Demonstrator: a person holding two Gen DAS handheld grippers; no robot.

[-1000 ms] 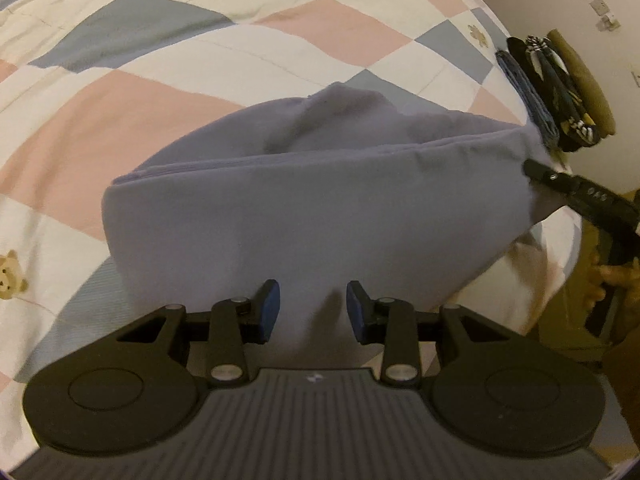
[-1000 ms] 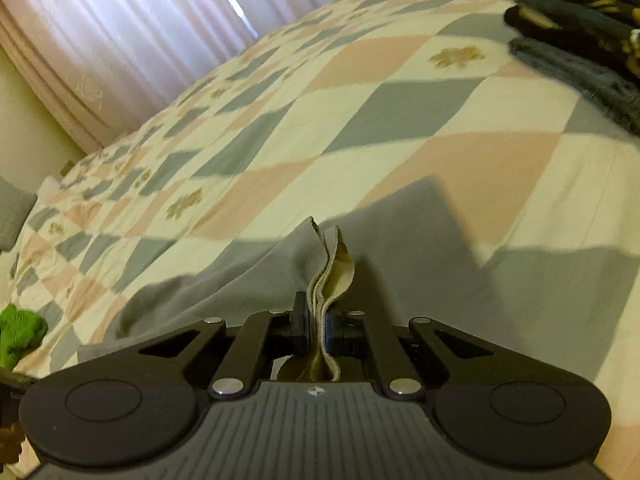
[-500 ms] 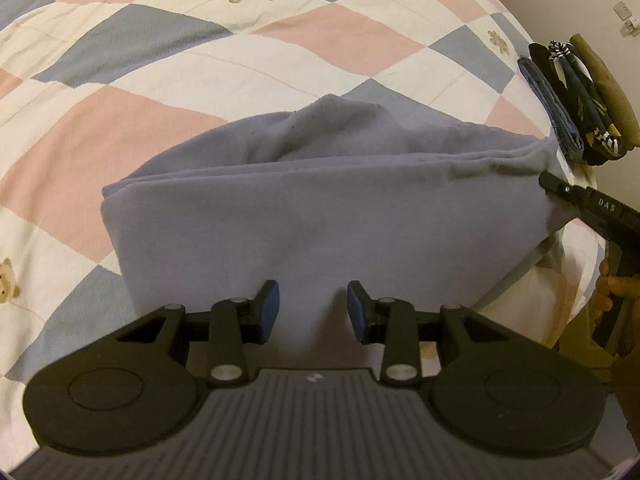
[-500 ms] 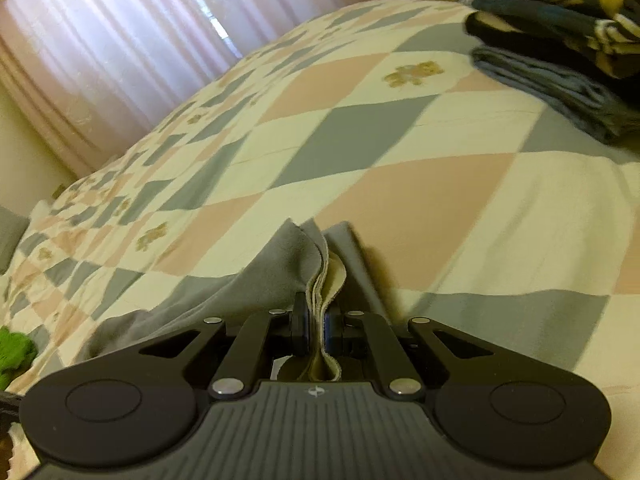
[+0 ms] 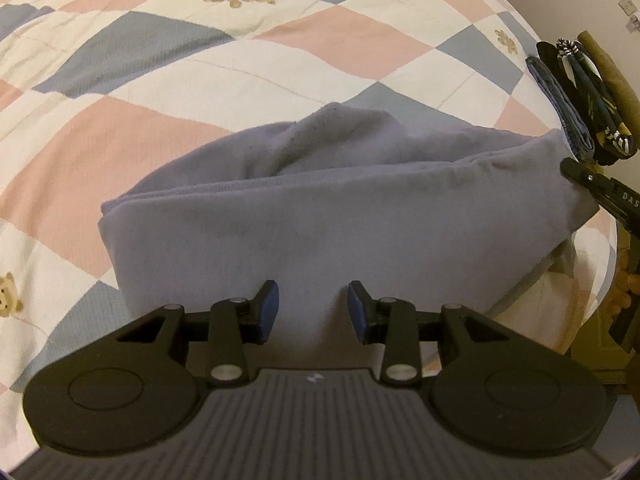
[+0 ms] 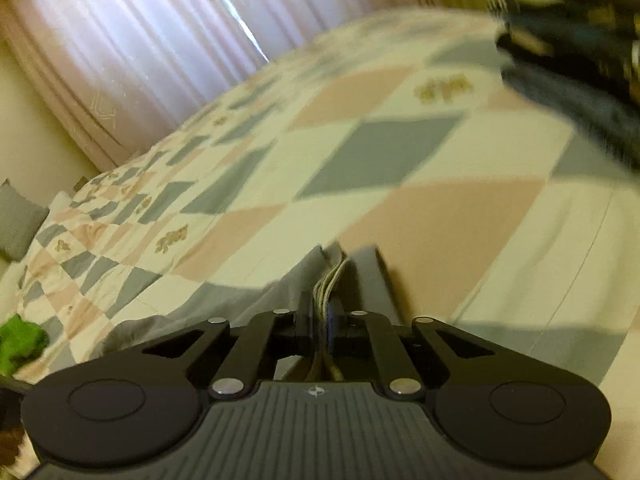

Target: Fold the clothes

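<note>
Now the grey garment [image 5: 320,216] lies folded over on the bed, near its edge, with a doubled fold running along its left side and a rumpled hump toward the back. Its right corner is lifted off the quilt [image 5: 168,92] and pinched in the right gripper [image 6: 319,322], whose jaws are pressed together on several stacked layers of cloth; the pale inner edges of those layers stick up between the pads in the right wrist view. In the left wrist view that same gripper shows as a black finger touching the garment's far right corner. The left gripper [image 5: 313,307] hangs just above the near part of the garment, pointing steeply down, its blue-padded jaws spread part way with nothing caught between them. The quilt is a patchwork of pink, blue-grey and cream diamonds with small teddy bears. A stack of folded clothes [image 5: 580,100], dark and patterned, sits on the bed's right corner, apart from the garment. Pale curtains [image 6: 160,40] hang beyond the bed, and something bright green [image 6: 20,344] shows at the left edge.
</note>
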